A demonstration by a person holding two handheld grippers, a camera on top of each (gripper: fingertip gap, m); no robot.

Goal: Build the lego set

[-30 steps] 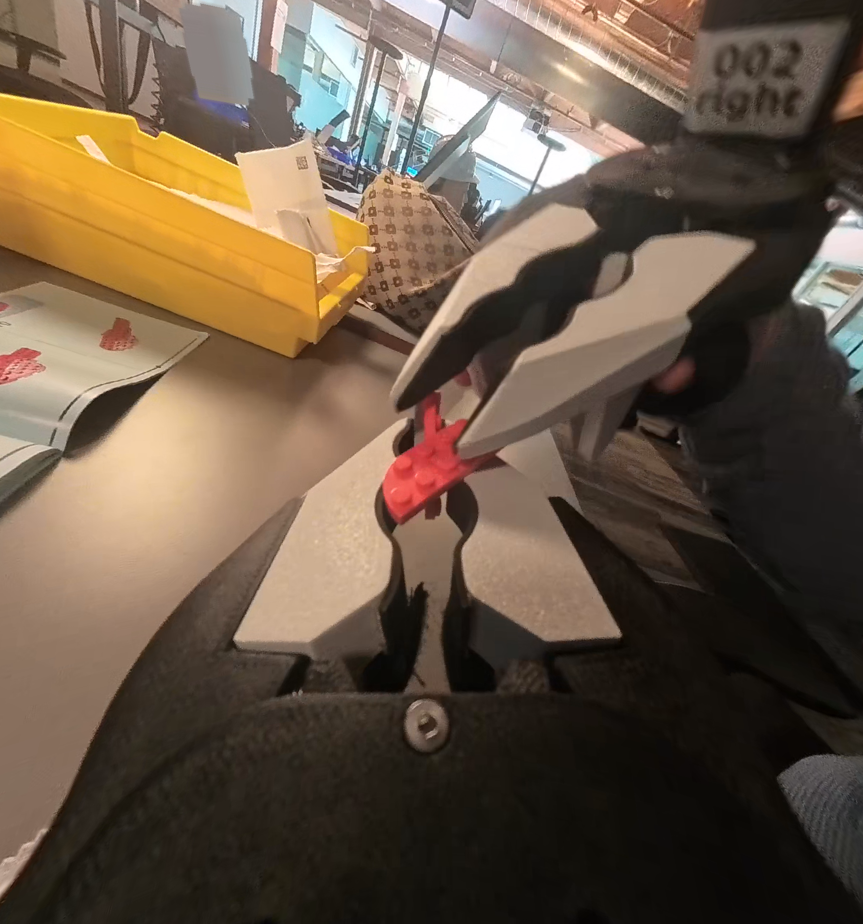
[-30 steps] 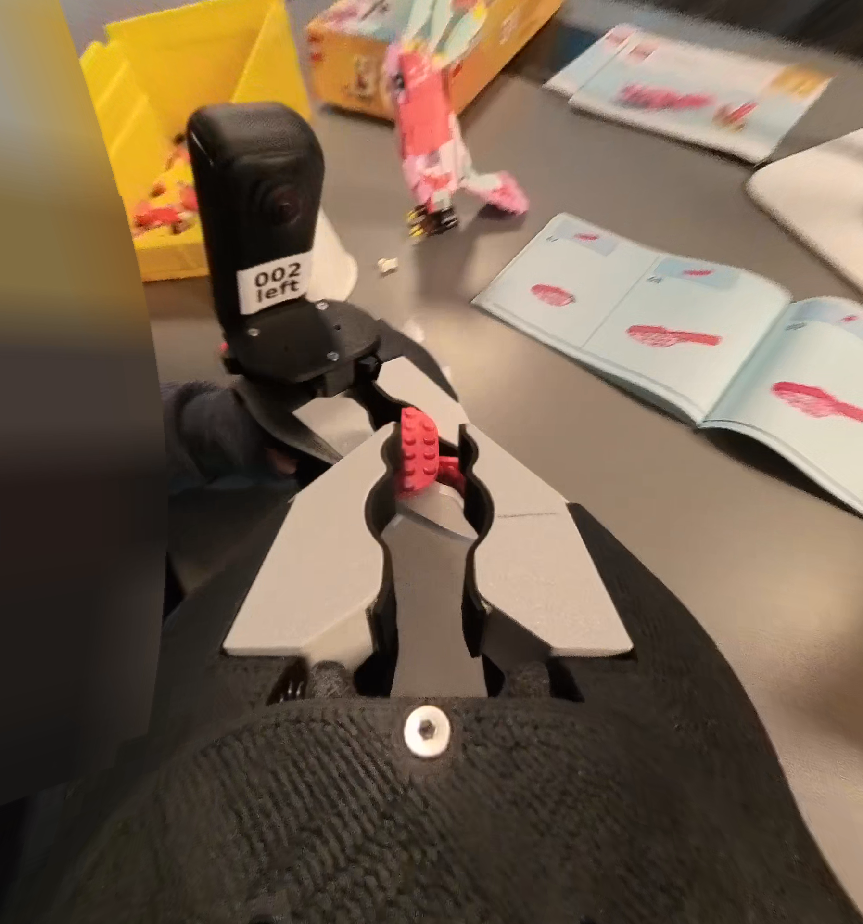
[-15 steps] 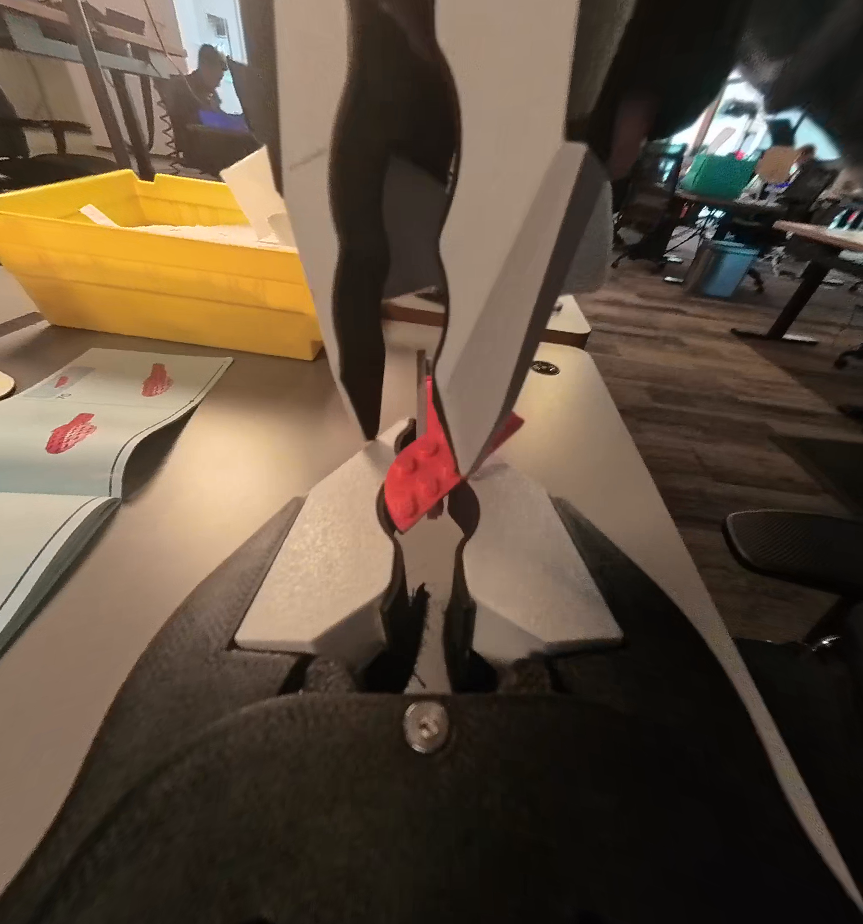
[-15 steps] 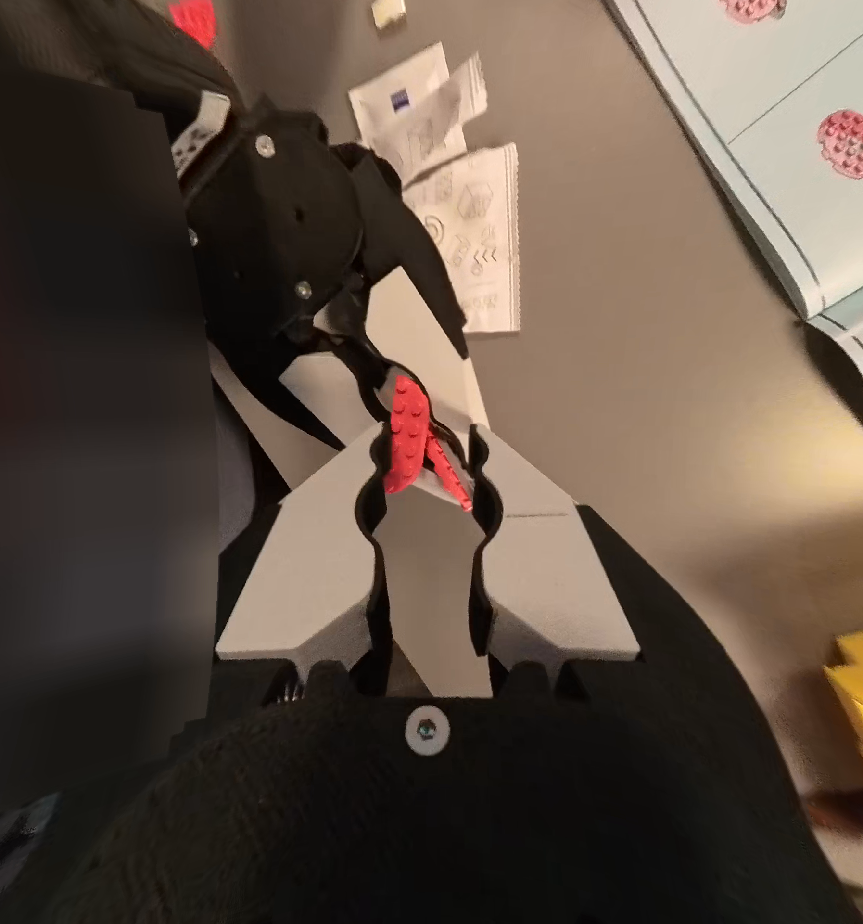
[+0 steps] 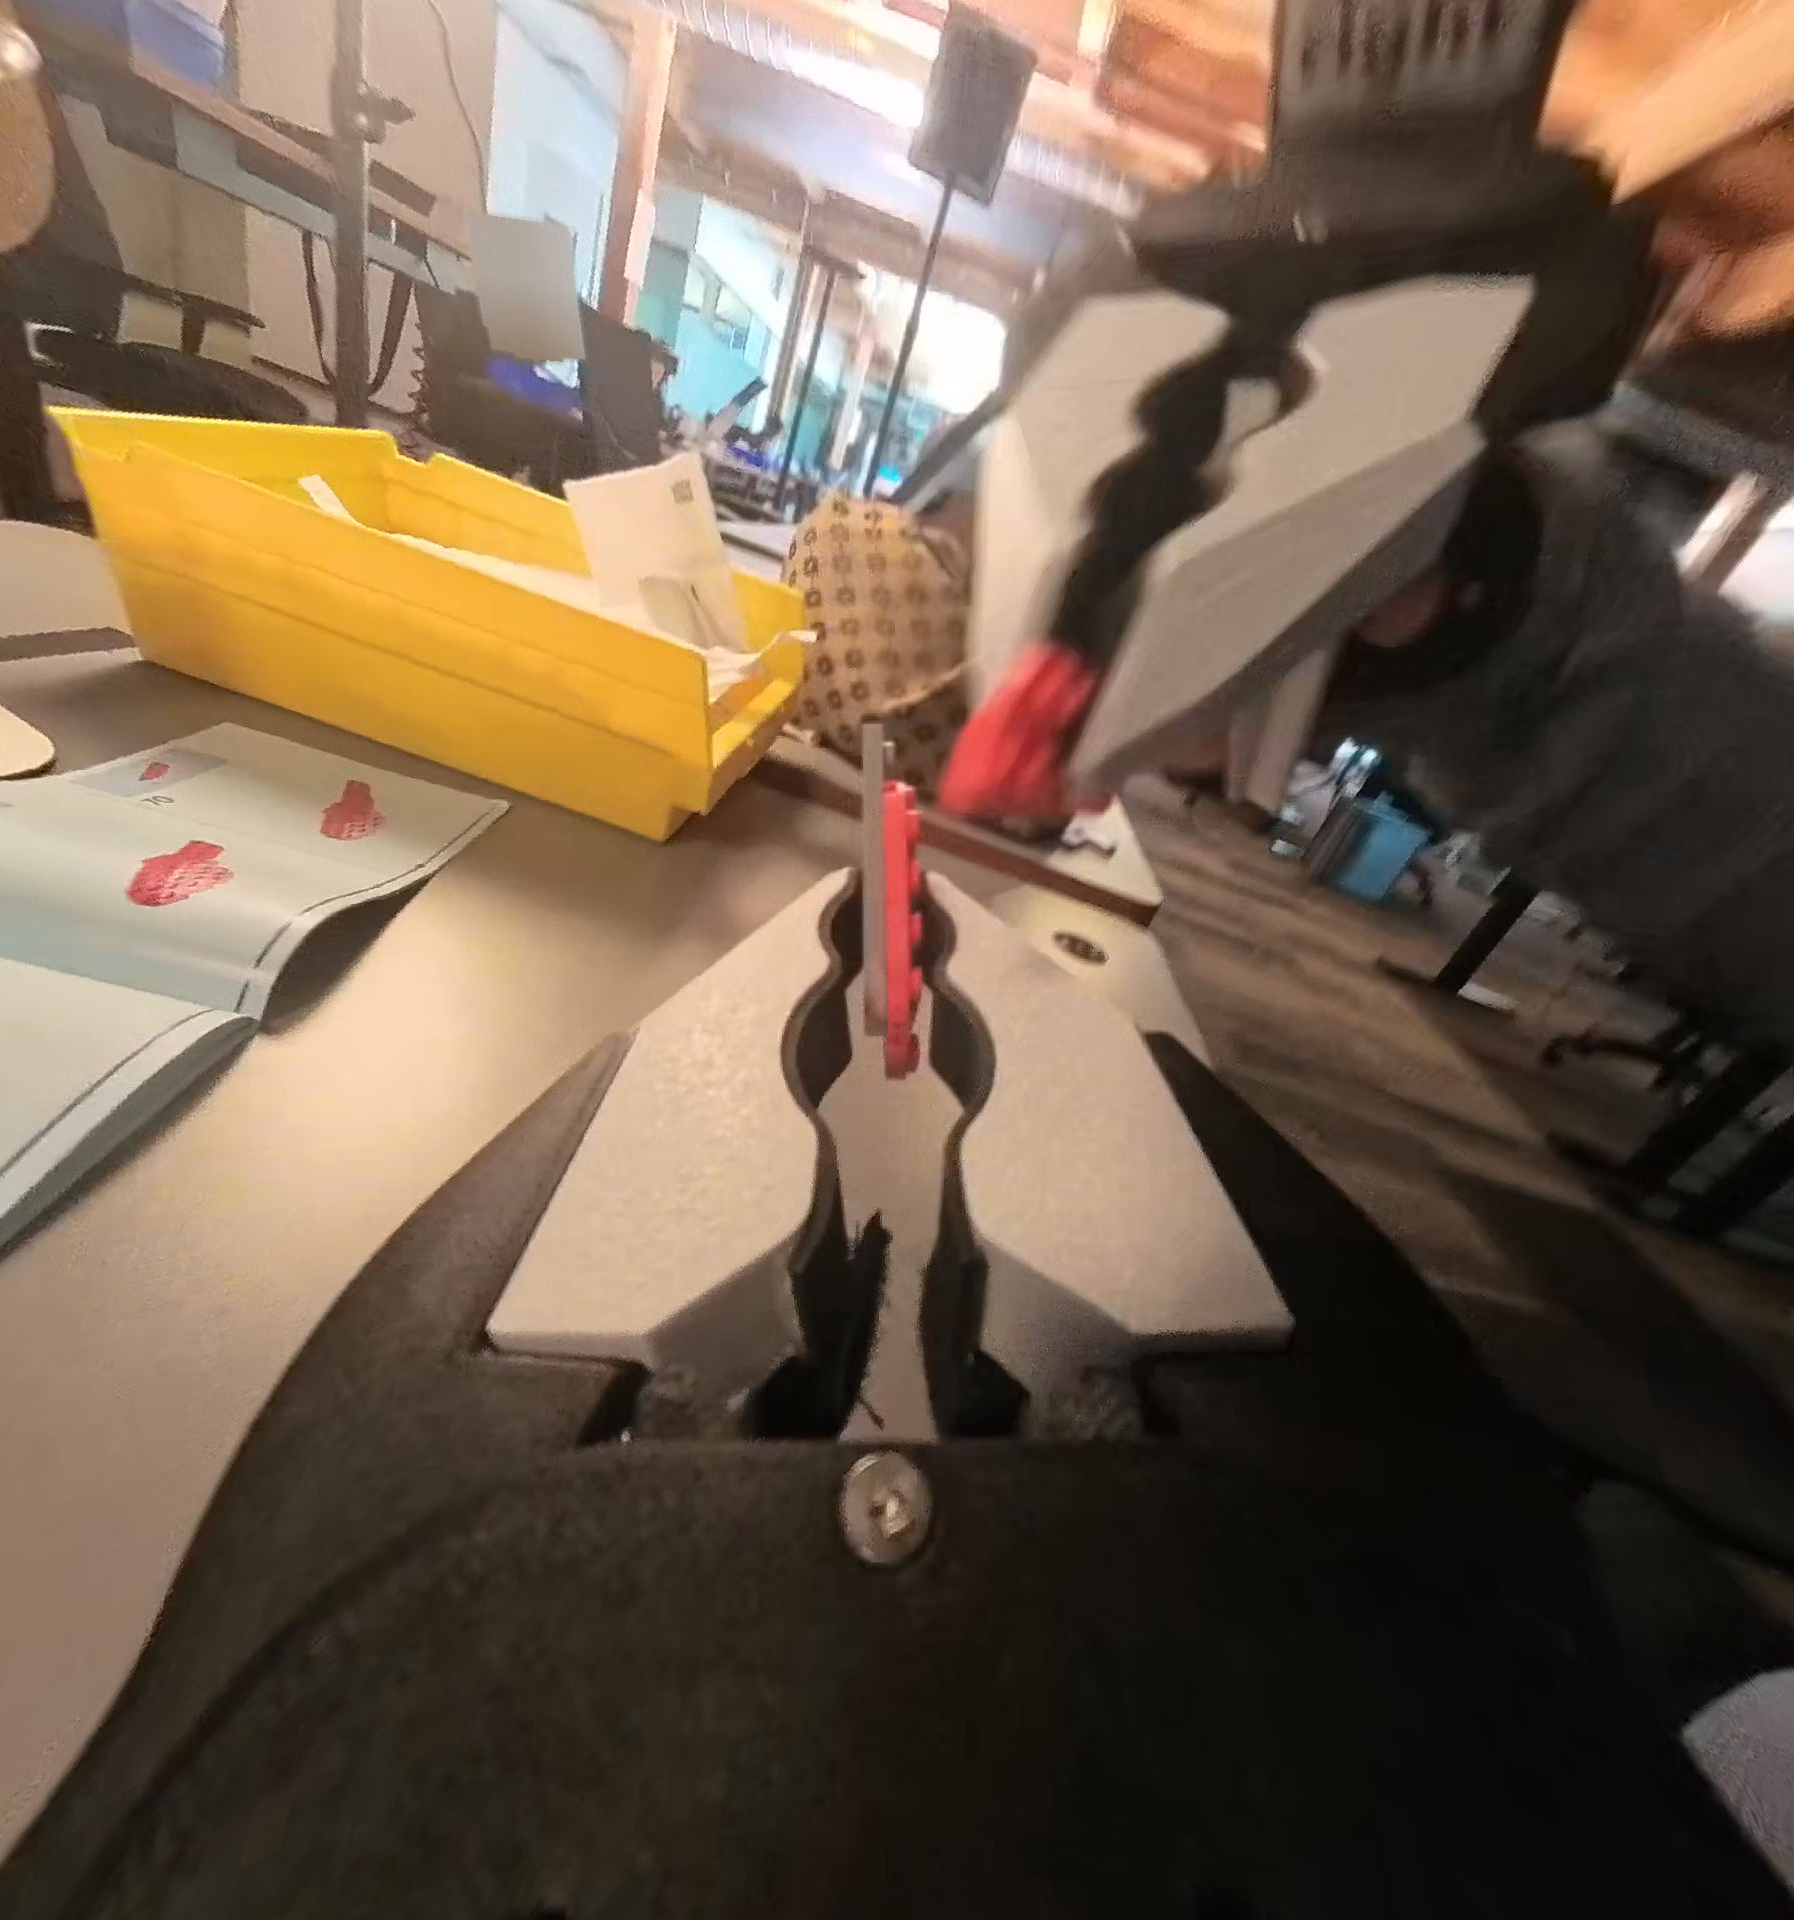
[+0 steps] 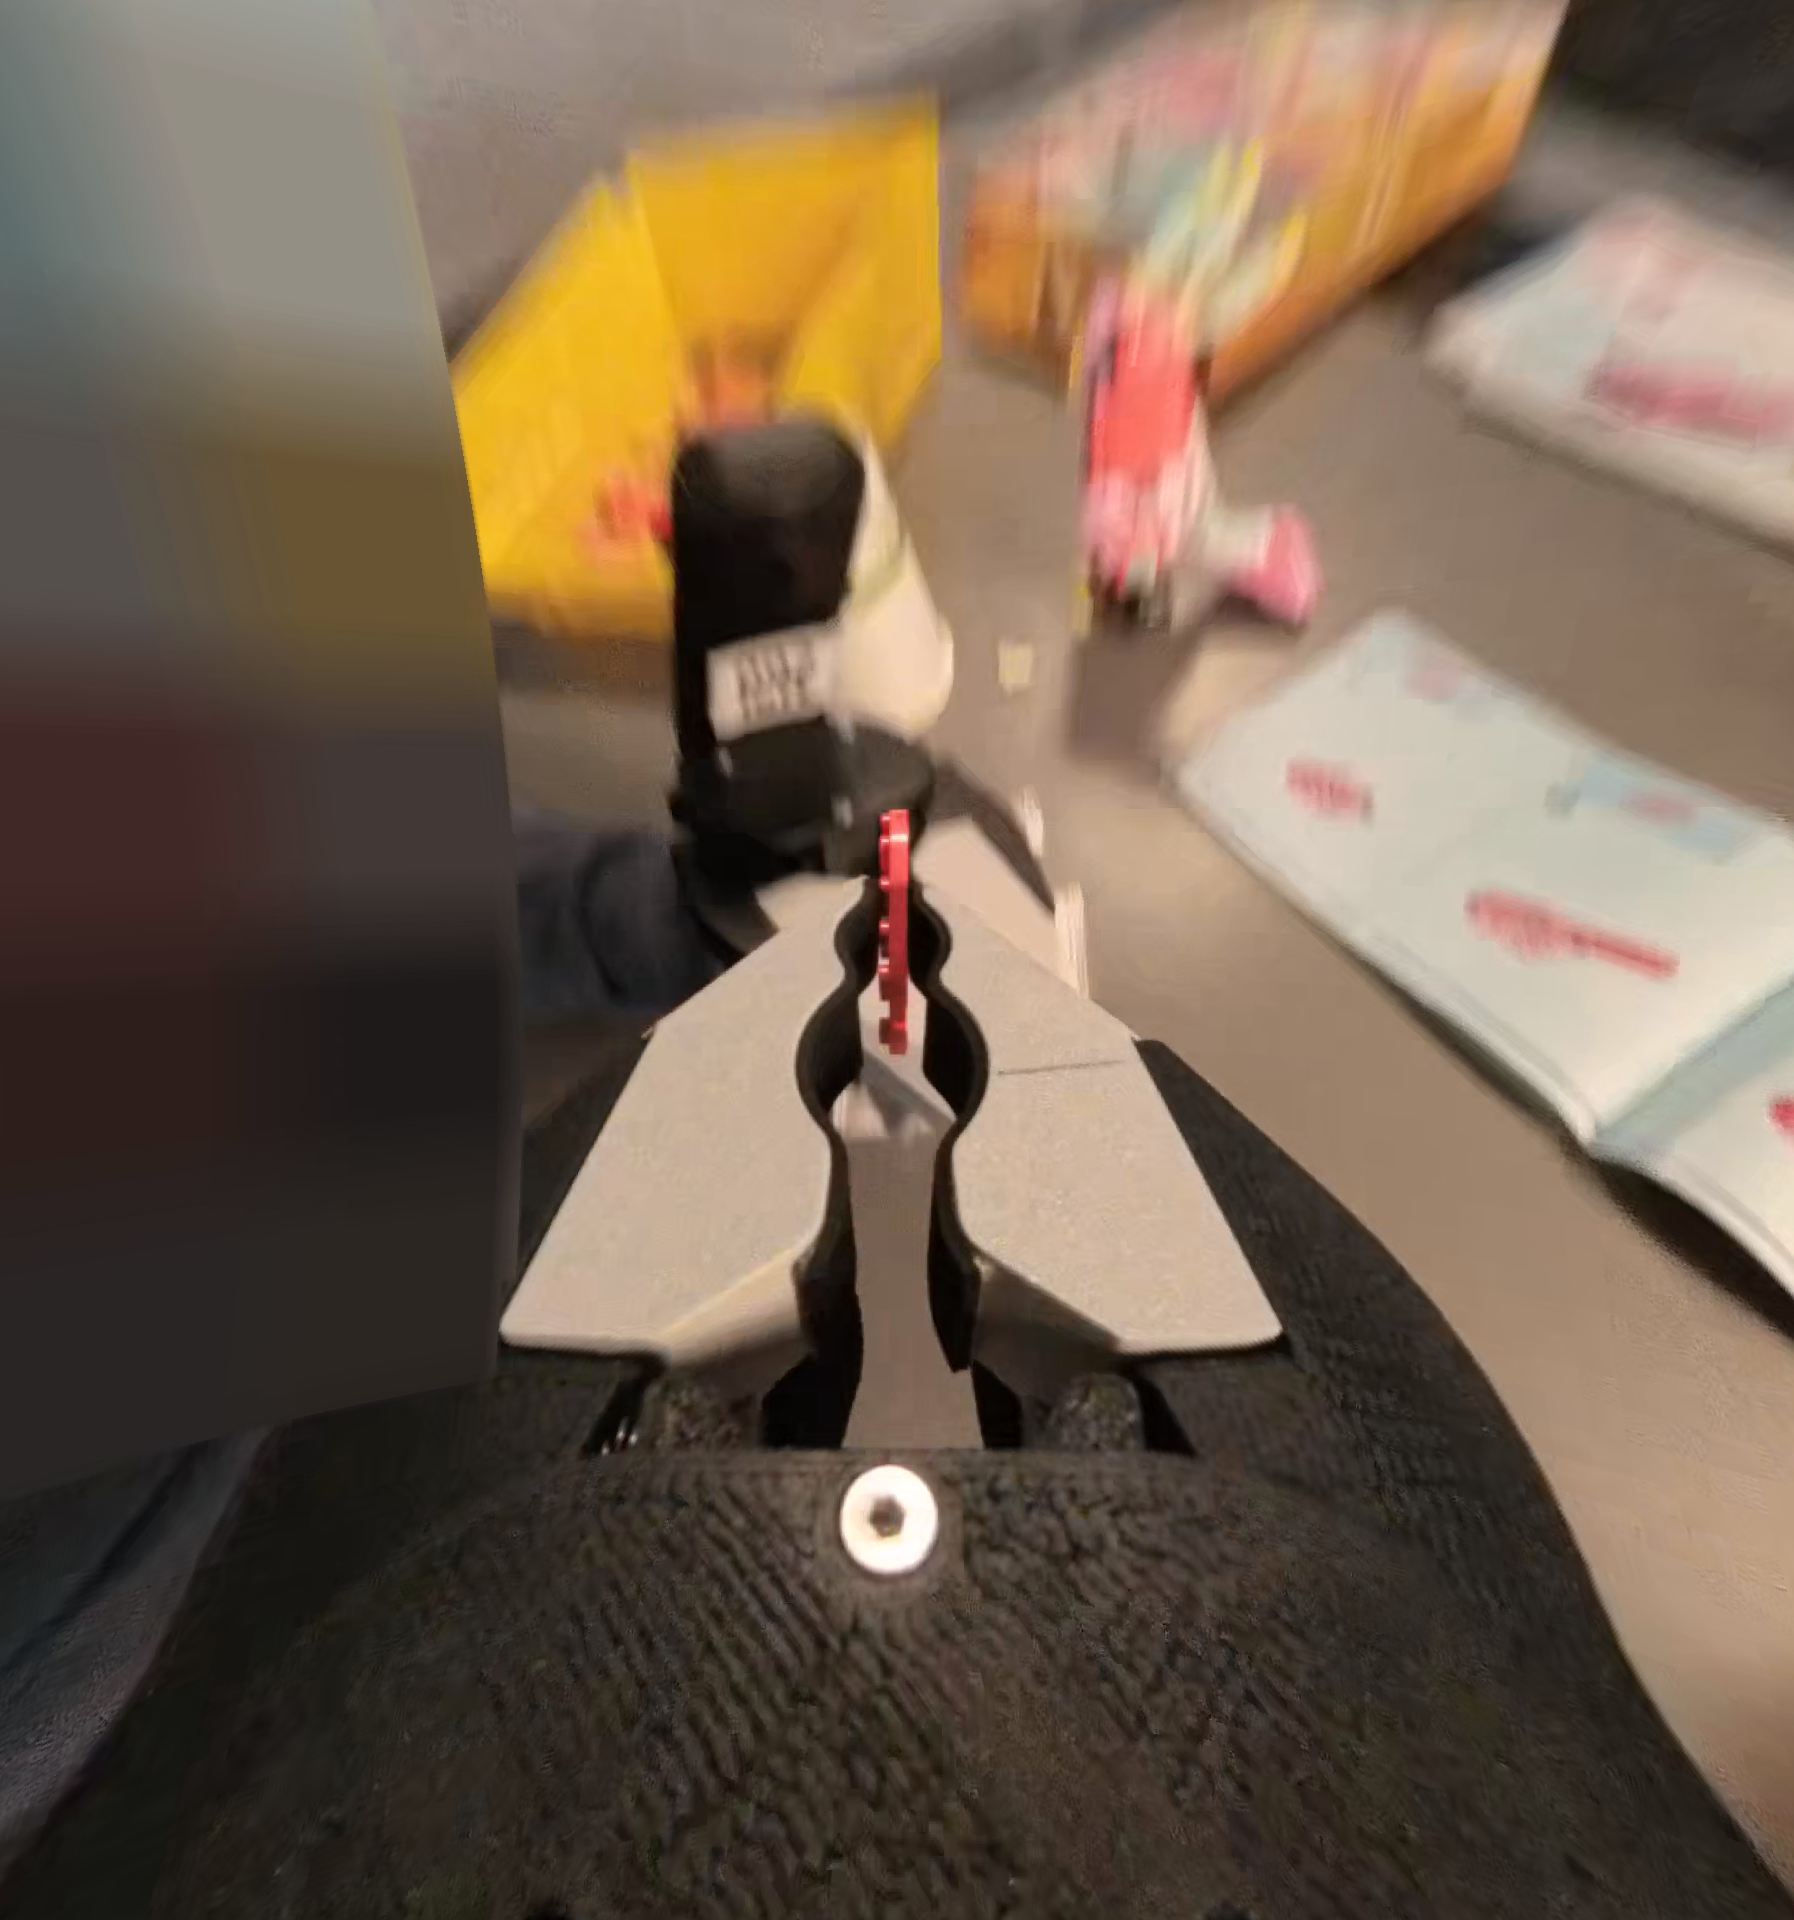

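Note:
My left gripper [image 5: 888, 883] is shut on a thin grey plate with a red plate [image 5: 901, 935] stacked against it, held edge-on above the table. My right gripper [image 6: 893, 894] is shut on a red lego plate [image 6: 893, 920], also edge-on. In the left wrist view the right gripper [image 5: 1080, 717] is blurred at the upper right, a little away from my left fingertips, with its red plate [image 5: 1018, 727] at its tips. In the right wrist view the left gripper [image 6: 768, 769] lies just behind my red plate.
A yellow bin [image 5: 405, 623] and an open instruction booklet [image 5: 145, 883] lie to the left on the grey table. A pink lego model [image 6: 1153, 488], an orange box [image 6: 1236, 177] and booklets [image 6: 1495, 935] lie farther off. The table edge [image 5: 1132, 904] is to the right. Some 7 centimetres of space lies between my two pairs of fingers.
My right gripper stood open around the red piece in my left gripper, then shut on a red plate and pulled away with it. My left gripper stayed shut on the grey and red plates.

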